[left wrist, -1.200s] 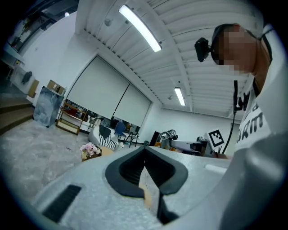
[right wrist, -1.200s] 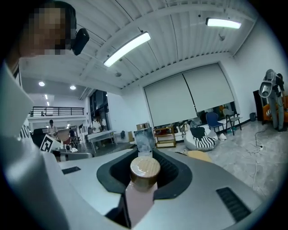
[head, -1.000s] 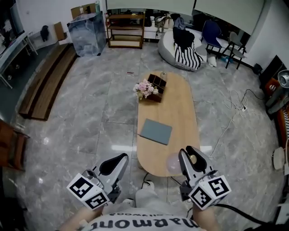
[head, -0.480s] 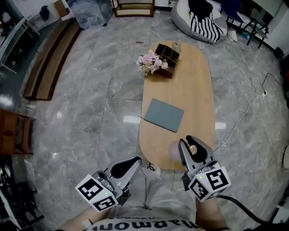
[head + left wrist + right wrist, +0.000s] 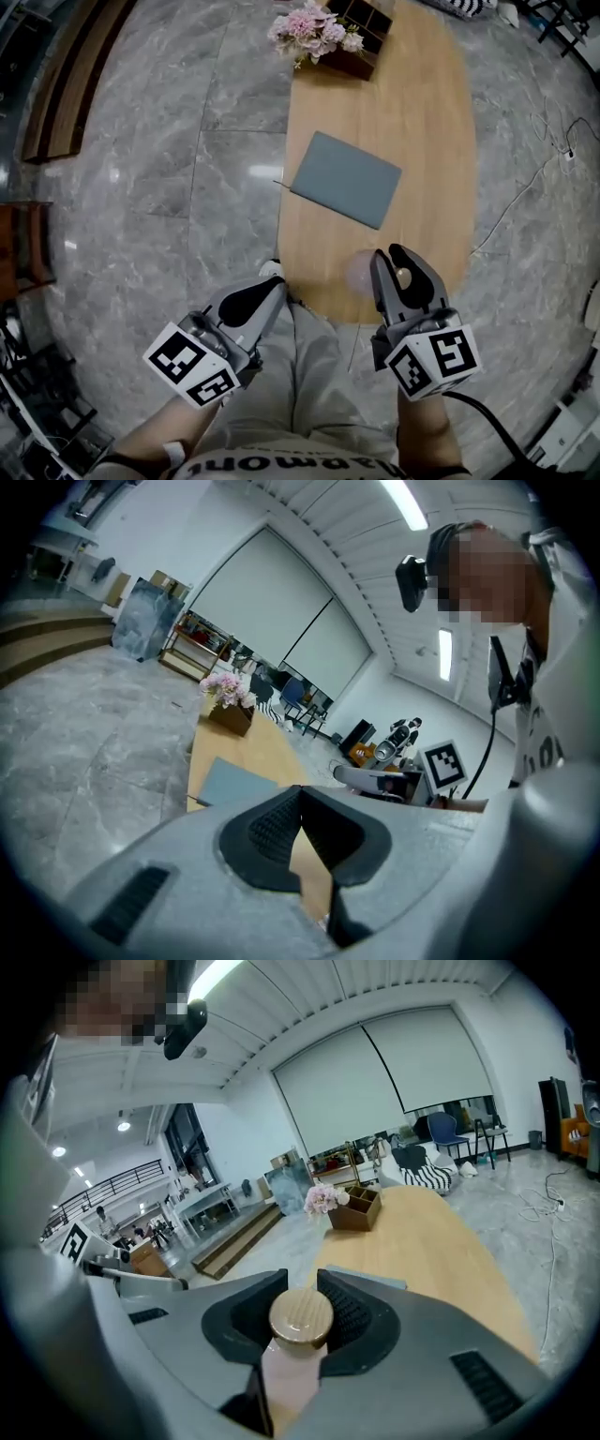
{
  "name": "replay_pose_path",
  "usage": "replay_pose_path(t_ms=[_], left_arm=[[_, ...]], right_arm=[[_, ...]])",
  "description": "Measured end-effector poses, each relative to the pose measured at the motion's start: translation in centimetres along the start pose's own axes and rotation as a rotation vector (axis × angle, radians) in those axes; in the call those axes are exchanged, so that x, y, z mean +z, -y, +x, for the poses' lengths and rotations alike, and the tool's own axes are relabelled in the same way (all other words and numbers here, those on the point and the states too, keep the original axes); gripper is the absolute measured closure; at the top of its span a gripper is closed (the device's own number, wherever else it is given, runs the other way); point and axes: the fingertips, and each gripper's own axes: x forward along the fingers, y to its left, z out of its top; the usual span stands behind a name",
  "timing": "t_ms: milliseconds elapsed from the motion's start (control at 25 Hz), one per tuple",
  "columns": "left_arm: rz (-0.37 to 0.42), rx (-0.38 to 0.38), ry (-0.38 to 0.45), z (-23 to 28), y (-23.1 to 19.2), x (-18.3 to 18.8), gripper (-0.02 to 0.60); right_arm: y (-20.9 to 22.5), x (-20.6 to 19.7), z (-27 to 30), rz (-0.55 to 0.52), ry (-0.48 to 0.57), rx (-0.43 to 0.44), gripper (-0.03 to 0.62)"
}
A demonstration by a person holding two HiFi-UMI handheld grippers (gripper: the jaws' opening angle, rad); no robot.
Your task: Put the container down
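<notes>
A: Closest in first, at the right gripper (image 5: 388,253). Clamped on the container (image 5: 360,272), both jaws pressed in just under its lid (image 5: 301,1316).

B: And what a look from the right gripper view! Round lid of pale wood, glossy on top, wedged between the ribbed black pads (image 5: 349,1315). Below it a pale pink body (image 5: 289,1384), cloudy rather than clear, dropping down out of the grip.

A: From the head view, much the same story. Wooden lid tucked between the jaws, pink body showing just left of them, over the rounded near end of the wooden table (image 5: 422,141). Hard to say whether resting on the wood or hanging above it. Cannot tell from here.

B: Across to the left gripper (image 5: 275,289) now. Shut, tips meeting, nothing between them. Confirmed in the left gripper view, only a sliver of table seen through the gap lower down.

A: Held low beside the person's light trousers (image 5: 300,375), just off the table's near left corner, over the grey marble floor (image 5: 169,187).

B: Moving up the table: a flat grey-blue pad (image 5: 345,178), lying at an angle near the left edge, well apart from the container.

A: Bare wood after that, then right at the far end a bunch of pink and white flowers (image 5: 314,28), touching a dark wooden box (image 5: 366,23) split into compartments.

B: And off to the right, a thin cable (image 5: 525,202) trailing across the floor.
</notes>
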Motion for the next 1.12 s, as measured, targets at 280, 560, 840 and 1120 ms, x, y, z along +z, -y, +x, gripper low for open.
replay_pose_path(t_ms=[280, 560, 840, 1120], left_arm=[[-0.017, -0.04, -0.058, 5.2, -3.9, -2.3, 0.566], [-0.058, -0.097, -0.108, 7.3, -5.8, -4.4, 0.566], [-0.083, -0.071, -0.15, 7.3, -8.5, -5.8, 0.566], [-0.061, -0.117, -0.179, 7.3, -9.0, -6.7, 0.566]], right_arm=[[1.1, -3.8, 5.4, 0.027, -0.037, -0.003, 0.493], [2.4, -7.2, 8.6, 0.052, -0.101, -0.043, 0.493], [2.6, -10.1, 10.2, 0.046, -0.169, -0.091, 0.493], [2.6, -11.1, 11.2, -0.016, -0.194, -0.119, 0.493]])
